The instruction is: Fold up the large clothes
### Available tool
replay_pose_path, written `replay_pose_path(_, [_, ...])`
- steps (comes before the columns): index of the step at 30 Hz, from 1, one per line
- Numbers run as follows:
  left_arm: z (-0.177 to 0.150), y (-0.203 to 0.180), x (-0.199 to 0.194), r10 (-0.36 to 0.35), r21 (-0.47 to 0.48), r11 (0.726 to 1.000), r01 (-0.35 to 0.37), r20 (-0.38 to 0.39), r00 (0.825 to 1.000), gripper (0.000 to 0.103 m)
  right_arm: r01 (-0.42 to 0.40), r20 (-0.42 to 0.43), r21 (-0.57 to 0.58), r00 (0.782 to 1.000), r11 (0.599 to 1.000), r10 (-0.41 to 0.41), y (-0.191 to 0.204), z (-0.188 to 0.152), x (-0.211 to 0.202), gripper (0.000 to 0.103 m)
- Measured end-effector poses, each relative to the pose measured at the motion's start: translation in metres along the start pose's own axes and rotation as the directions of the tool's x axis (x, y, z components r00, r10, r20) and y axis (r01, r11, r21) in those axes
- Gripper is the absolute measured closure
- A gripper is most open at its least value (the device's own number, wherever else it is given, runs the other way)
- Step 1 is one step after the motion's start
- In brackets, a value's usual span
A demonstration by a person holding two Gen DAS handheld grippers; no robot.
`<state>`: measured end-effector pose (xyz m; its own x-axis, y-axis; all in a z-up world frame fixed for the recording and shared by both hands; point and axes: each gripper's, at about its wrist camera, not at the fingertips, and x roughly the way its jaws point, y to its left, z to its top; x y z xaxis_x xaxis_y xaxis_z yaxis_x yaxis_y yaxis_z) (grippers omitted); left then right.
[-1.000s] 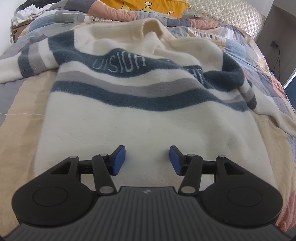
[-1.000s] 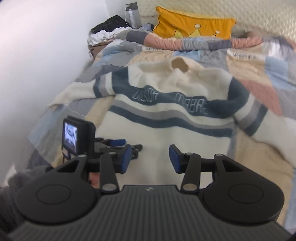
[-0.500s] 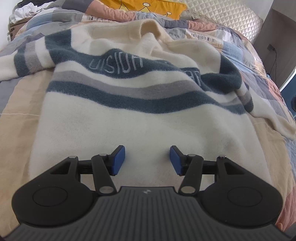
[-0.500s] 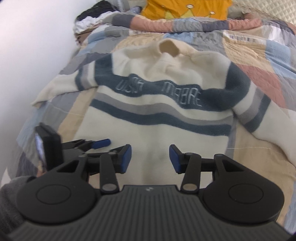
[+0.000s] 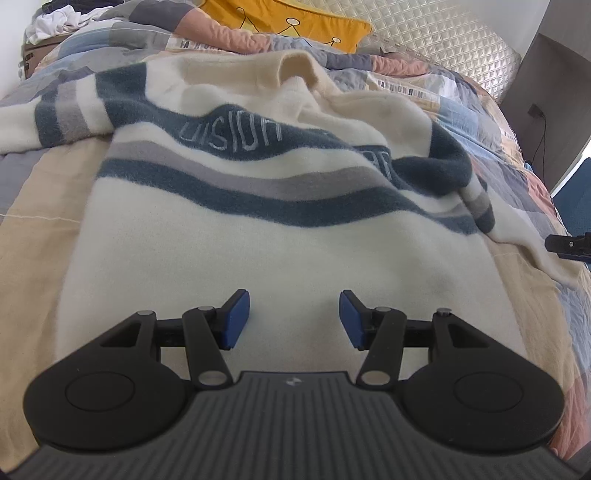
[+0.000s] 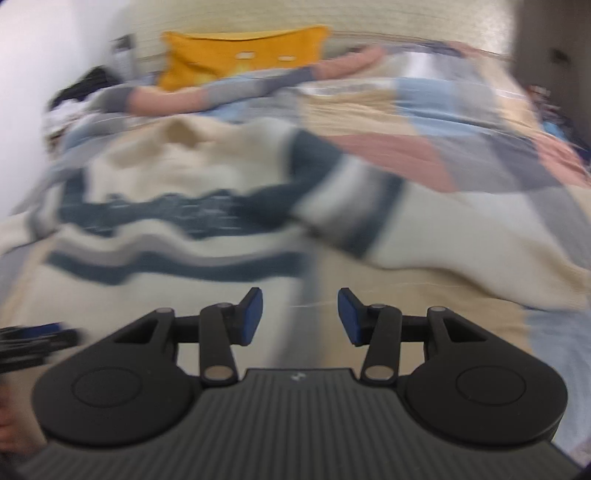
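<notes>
One cream sweater (image 5: 258, 258) spread flat, front up, on the bed (image 5: 33, 236), collar toward the headboard end. Across the chest, two dark blue bands with one grey band between them, pale lettering stitched into the upper blue band. Two sleeves: one stretched out to the left edge of the left wrist view, the other bunched and folded over at the right shoulder, each ringed with blue and grey stripes. One patchwork quilt under it all, in beige, grey, blue and salmon patches. One yellow pillow (image 5: 295, 26) at the far end, against one quilted headboard (image 5: 443, 37). One heap of dark and white clothes (image 5: 62, 16) at the far left corner. Left gripper (image 5: 294, 317) poised above the sweater's lower cream part, blue pads set moderately apart, nothing between them. Right gripper (image 6: 300, 315) over the sweater's right side edge, pads likewise apart at a middling gap and empty; that view heavily smeared, so contact with the cloth impossible to judge. Tip of the right gripper also showing at the right edge of the left wrist view, beside the bunched sleeve.
</notes>
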<state>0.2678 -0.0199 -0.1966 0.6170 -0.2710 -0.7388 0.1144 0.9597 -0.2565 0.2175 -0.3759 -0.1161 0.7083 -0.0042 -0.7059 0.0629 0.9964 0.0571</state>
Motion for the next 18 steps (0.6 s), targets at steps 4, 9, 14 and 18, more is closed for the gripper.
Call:
replay_pose_path(4, [-0.002, -0.001, -0.001, -0.010, 0.007, 1.000, 0.010, 0.004, 1.000, 0.043, 0.039, 0.032, 0.121, 0.999, 0.992, -0.043, -0.047, -0.011, 0.008, 0.055])
replay_pose_path(9, [-0.004, -0.003, -0.004, -0.047, 0.006, 0.999, 0.047, 0.014, 0.999, 0.041, 0.055, 0.047, 0.318, 0.996, 0.947, -0.074, -0.105, -0.027, 0.034, 0.055])
replay_pose_path(14, [-0.007, -0.008, 0.004, -0.046, 0.032, 0.998, 0.046, 0.005, 0.999, 0.036, 0.042, 0.065, 0.570, 0.993, 0.820, -0.096, -0.159, -0.051, 0.059, 0.030])
replay_pose_path(18, [-0.006, -0.008, 0.007, -0.050, 0.022, 0.999, 0.050, 0.006, 0.999, 0.035, -0.047, 0.152, 0.696, 0.985, 0.716, -0.082, -0.191, -0.068, 0.070, 0.030])
